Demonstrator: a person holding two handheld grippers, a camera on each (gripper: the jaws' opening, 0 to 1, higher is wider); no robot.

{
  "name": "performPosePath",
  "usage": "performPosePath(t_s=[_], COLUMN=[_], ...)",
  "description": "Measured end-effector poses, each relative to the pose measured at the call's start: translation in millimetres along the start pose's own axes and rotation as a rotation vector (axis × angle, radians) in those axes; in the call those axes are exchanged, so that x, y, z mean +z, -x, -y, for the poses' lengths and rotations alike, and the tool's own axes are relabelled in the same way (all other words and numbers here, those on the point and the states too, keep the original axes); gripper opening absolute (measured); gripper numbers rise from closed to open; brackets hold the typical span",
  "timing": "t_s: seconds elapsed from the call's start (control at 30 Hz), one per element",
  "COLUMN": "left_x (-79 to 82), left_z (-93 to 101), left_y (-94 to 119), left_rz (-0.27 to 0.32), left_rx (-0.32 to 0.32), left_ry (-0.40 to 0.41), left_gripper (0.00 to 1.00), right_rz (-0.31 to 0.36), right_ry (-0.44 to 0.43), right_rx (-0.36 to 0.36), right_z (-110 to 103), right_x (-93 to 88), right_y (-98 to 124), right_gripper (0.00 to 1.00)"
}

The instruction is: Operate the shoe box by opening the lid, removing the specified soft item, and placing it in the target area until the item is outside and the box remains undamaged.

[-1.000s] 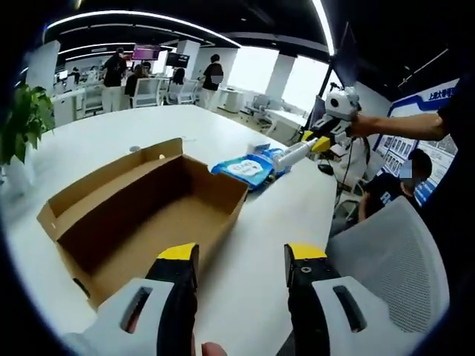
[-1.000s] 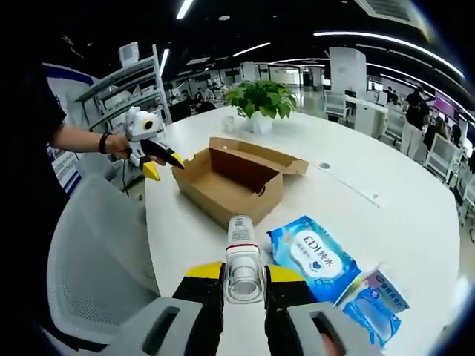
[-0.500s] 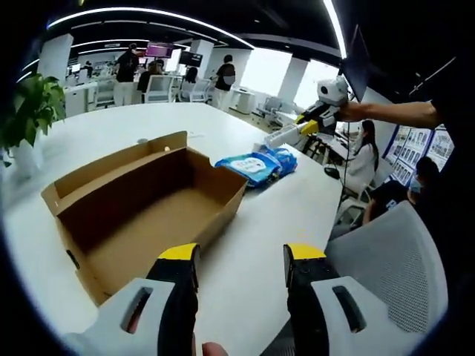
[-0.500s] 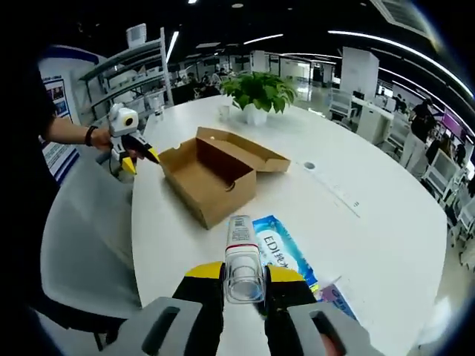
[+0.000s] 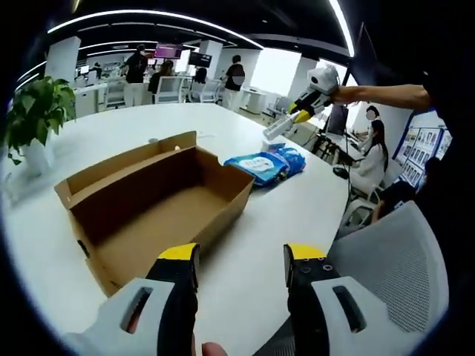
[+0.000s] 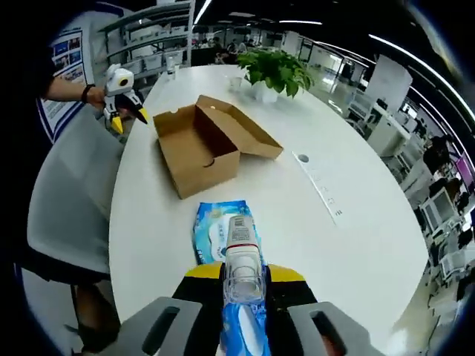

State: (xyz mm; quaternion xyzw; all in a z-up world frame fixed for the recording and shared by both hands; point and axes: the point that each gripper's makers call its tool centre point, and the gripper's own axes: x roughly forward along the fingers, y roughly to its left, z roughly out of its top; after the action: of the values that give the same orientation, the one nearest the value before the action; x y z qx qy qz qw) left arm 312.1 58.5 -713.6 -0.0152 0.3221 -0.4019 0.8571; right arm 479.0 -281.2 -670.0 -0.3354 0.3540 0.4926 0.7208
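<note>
The right hand-held gripper (image 6: pixel 243 276), clamped on a clear tube (image 6: pixel 241 259), has risen above the blue soft packs (image 5: pixel 265 163) lying outside the open shoe box (image 6: pixel 199 144) near the table (image 6: pixel 349 245) edge; the left hand-held gripper (image 5: pixel 241 263) stays apart, so placement appears done.

white table (image 6: pixel 356 245), open cardboard box (image 6: pixel 199 144), blue wipes packs (image 5: pixel 263 165), potted plant (image 6: pixel 276 73)

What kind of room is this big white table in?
Probably a large open-plan office. Beyond the white table with the open cardboard box there are rows of desks and office chairs, people standing about, and a potted plant.
</note>
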Motion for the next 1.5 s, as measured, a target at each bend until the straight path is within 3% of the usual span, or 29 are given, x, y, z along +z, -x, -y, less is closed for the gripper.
performPosePath(t_s=[0.3, 0.77, 1.5], left_x=[-4.9, -13.1, -16.7], left_z=[-6.1, -12.7, -14.1], left_y=[11, 21, 12], left_rz=[0.005, -0.007, -0.026], left_rx=[0.039, 0.078, 0.076], left_ry=[0.020, 0.034, 0.054], left_gripper=[0.46, 0.46, 0.45], right_rz=[-0.118, -0.226, -0.294], right_ry=[0.122, 0.208, 0.224], right_rx=[-0.021, 0.001, 0.038], right_z=[44, 73, 77], right_x=[3.2, -4.6, -28.8], right_y=[-5, -24, -50], right_gripper=[0.16, 0.16, 0.16])
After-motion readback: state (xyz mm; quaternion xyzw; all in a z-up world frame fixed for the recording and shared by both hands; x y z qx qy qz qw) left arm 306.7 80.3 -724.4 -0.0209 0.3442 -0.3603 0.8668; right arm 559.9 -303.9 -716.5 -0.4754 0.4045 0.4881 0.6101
